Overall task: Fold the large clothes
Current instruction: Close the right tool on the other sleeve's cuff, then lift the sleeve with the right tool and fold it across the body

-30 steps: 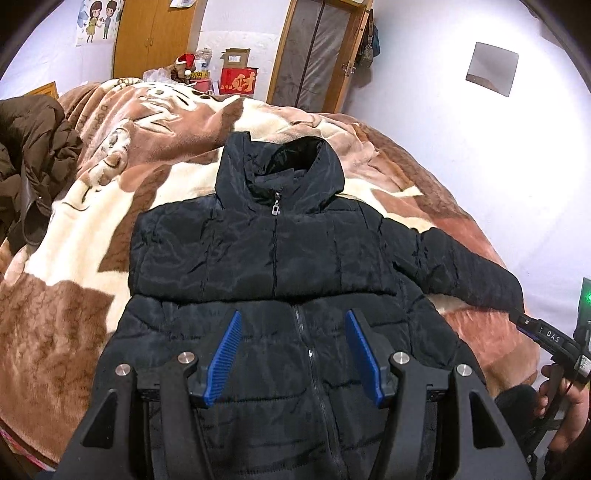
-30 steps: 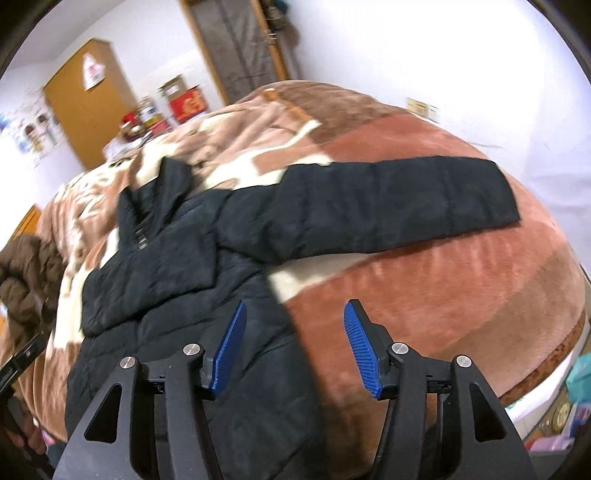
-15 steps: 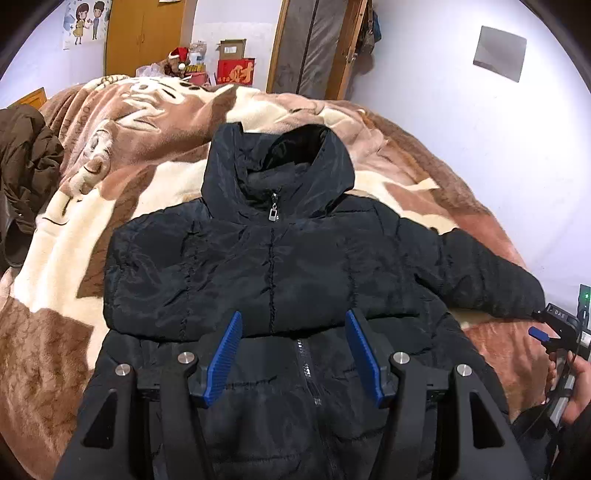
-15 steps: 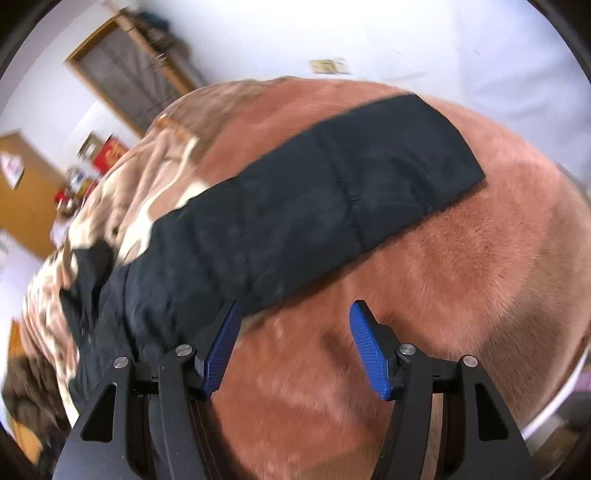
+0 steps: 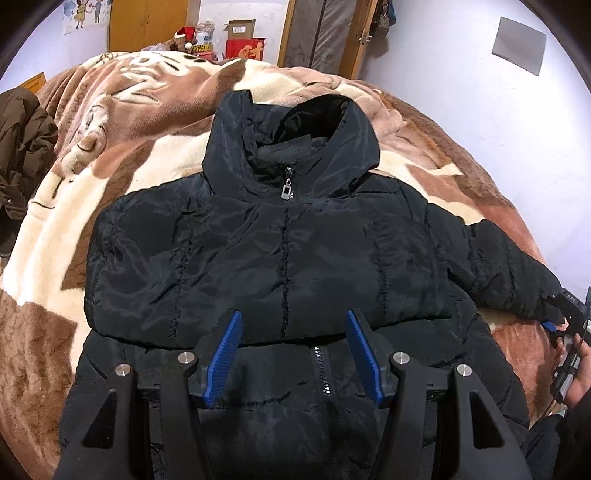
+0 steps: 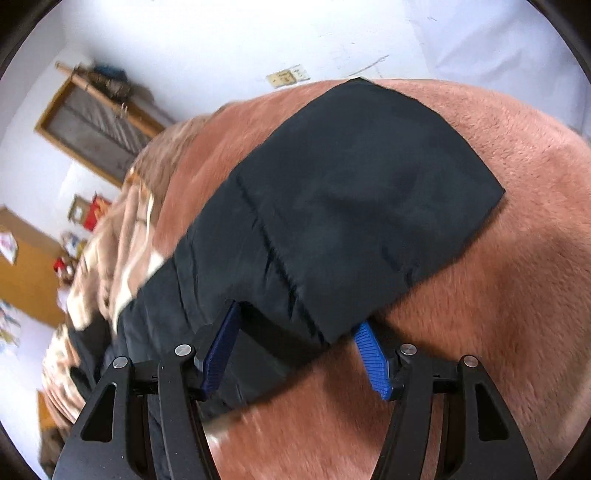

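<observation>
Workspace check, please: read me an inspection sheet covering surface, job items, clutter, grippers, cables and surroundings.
Surface: bed under a brown and cream blanket.
Job's things: black puffer jacket lying zipped, front up; one sleeve stretched out flat.
Clutter: brown coat heaped at the bed's edge.
Grippers: left gripper open above the jacket front; right gripper open, jaws straddling the sleeve's edge.
Cables: nothing seen.
Surroundings: white walls, wooden wardrobe, boxes behind the bed.

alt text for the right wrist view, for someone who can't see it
The black jacket sleeve lies stretched across a brown plush blanket, and the open right gripper straddles the sleeve's near edge, its blue pads on either side of the fabric. A white wall and a wood-framed door sit blurred behind.
</observation>
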Motion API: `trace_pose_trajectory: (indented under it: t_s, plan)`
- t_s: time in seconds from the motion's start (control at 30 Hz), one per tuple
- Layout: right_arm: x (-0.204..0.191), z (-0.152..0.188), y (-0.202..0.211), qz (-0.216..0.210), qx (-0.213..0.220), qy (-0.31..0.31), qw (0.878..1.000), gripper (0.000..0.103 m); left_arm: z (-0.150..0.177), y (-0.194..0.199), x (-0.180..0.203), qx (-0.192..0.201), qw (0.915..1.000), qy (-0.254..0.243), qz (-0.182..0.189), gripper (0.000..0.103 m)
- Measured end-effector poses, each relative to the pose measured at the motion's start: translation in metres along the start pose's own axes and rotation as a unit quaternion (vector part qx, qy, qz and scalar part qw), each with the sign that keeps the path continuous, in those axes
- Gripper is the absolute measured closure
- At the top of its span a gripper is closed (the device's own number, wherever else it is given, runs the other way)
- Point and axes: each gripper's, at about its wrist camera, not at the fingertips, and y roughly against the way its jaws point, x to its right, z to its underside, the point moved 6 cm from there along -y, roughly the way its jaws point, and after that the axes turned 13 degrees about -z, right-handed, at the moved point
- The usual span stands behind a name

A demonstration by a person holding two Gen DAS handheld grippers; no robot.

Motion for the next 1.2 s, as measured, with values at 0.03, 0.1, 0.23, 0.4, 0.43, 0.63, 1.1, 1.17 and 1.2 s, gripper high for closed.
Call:
trace_pose_trajectory:
  t_s: [0.03,0.1,0.23,0.4,0.43,0.63,1.1,1.17,1.2]
  plan:
    - [0.001,-0.002,-0.001,-0.002,0.006,-0.005,1.0,0.041,0.001,-0.002,-0.001,-0.002,1.0,0.001,-0.001,0.043]
    - [0.004,-0.004,-0.005,-0.003,0.009,-0.017,1.0,0.041,0.003,-0.005,-0.003,-0.007,1.0,0.004,-0.004,0.043]
    - [0.005,-0.007,-0.005,0.007,0.009,-0.018,1.0,0.044,0.007,-0.009,-0.009,-0.016,0.9998,0.012,-0.006,0.043]
    - [-0.014,-0.013,0.01,0.013,0.012,0.017,1.0,0.087,0.01,-0.003,-0.017,-0.013,0.9997,0.017,-0.008,0.043]
    - [-0.021,-0.014,0.013,0.011,0.014,0.027,0.999,0.088,0.01,-0.001,-0.019,-0.011,0.9997,0.019,-0.008,0.043]
    - [-0.098,-0.016,0.061,-0.036,0.034,0.114,0.992,0.092,0.006,0.015,-0.036,0.003,0.9993,0.037,-0.008,0.043]
    - [-0.289,0.061,0.103,-0.186,-0.012,0.273,0.944,0.092,0.009,0.038,-0.076,0.024,0.9967,0.077,-0.001,0.043]
    - [-0.311,0.082,0.092,-0.199,-0.031,0.29,0.936,0.092,0.009,0.037,-0.083,0.025,0.9964,0.081,-0.003,0.043]
    - [-0.32,0.091,0.087,-0.203,-0.039,0.299,0.932,0.092,0.009,0.036,-0.086,0.026,0.9962,0.083,-0.005,0.043]
